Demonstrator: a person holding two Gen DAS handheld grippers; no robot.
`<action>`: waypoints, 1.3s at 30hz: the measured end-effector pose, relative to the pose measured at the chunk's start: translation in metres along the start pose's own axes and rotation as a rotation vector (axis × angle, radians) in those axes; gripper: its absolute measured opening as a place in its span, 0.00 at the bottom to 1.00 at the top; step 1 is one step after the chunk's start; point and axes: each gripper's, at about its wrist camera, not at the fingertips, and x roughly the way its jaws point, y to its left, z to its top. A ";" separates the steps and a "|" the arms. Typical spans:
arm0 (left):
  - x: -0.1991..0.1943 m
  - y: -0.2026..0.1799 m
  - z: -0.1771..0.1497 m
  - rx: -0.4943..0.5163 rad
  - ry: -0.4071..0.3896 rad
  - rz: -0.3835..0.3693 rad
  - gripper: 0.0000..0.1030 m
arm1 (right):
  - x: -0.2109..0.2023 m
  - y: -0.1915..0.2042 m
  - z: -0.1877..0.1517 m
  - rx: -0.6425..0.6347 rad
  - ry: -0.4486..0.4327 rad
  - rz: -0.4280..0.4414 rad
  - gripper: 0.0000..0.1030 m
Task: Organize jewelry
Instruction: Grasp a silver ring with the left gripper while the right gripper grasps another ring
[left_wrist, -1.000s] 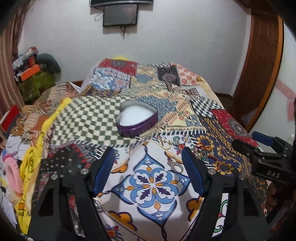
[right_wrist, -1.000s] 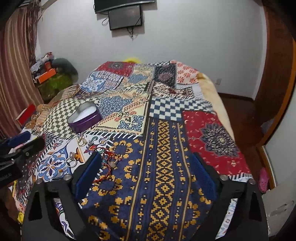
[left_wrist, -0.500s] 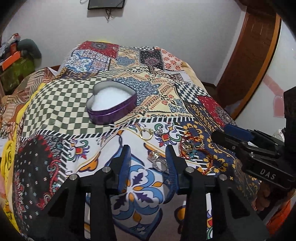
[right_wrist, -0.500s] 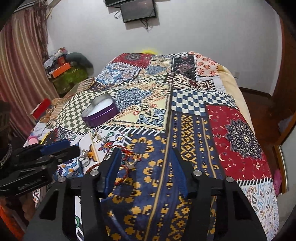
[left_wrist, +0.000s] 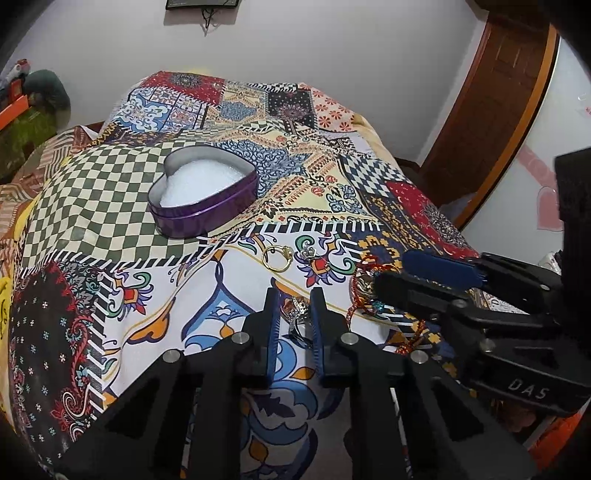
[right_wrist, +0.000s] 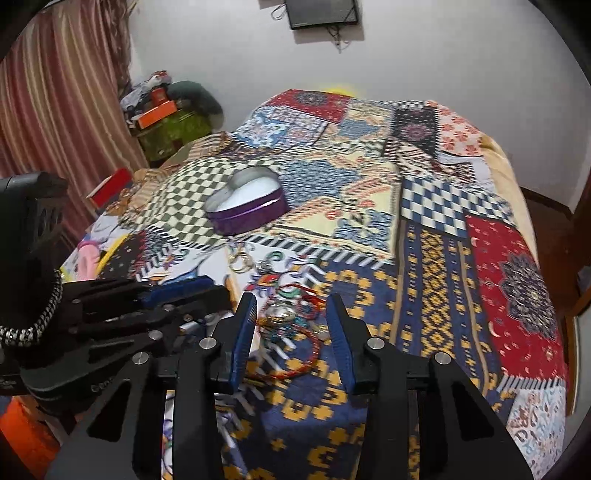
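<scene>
A purple heart-shaped tin (left_wrist: 207, 206) (right_wrist: 247, 218) with a white lining stands open on the patchwork bedspread (left_wrist: 92, 192). In front of it lie a gold ring (left_wrist: 277, 258) (right_wrist: 242, 264) and a small silver piece (left_wrist: 308, 254). My left gripper (left_wrist: 295, 299) (right_wrist: 214, 291) points down at a silver ring (left_wrist: 298, 310). Its jaws are closing with the ring between them, and a little gap still shows. My right gripper (right_wrist: 291, 310) (left_wrist: 388, 275) straddles a red thread bracelet (right_wrist: 295, 332) (left_wrist: 364, 284) with a round charm. Its jaws are closing too and stand clear of the bracelet.
The two grippers work close side by side near the bed's front edge. A pile of boxes and clothes (right_wrist: 166, 110) sits by the striped curtain (right_wrist: 55, 92) at the left. A wooden door frame (left_wrist: 491, 110) stands to the right of the bed.
Both grippers have dropped closer to the jewelry and their jaws have narrowed a lot. The left now frames the silver ring and the right frames the red bracelet.
</scene>
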 end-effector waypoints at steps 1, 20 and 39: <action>-0.002 0.001 0.000 -0.003 -0.007 0.000 0.14 | 0.003 0.001 0.001 -0.005 0.007 0.004 0.34; -0.039 0.016 -0.006 -0.020 -0.077 0.035 0.15 | 0.013 0.014 0.000 -0.066 0.047 -0.093 0.19; -0.066 0.009 -0.008 -0.013 -0.116 0.051 0.15 | 0.010 0.023 0.008 -0.080 0.120 -0.102 0.12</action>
